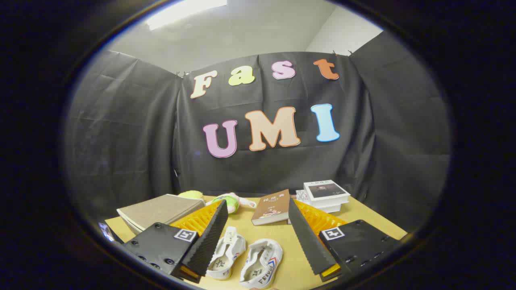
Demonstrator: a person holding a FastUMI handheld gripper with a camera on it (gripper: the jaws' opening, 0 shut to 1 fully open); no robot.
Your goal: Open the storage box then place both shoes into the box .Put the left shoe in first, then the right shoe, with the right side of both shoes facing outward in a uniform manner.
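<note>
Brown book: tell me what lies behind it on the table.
Behind the brown book a stack of white books sits on the table. The open gripper has one finger covering the stack's lower edge, so what lies there is hidden.

A bright rectangular ceiling light panel [185, 12] is glaring overhead, washing out to white. The pale wooden tabletop [290, 237] is sitting evenly lit with soft shadows. Fisheye distortion is bending straight lines toward the rim, where detail is darkening and blurring. The centre is staying sharp.
</note>
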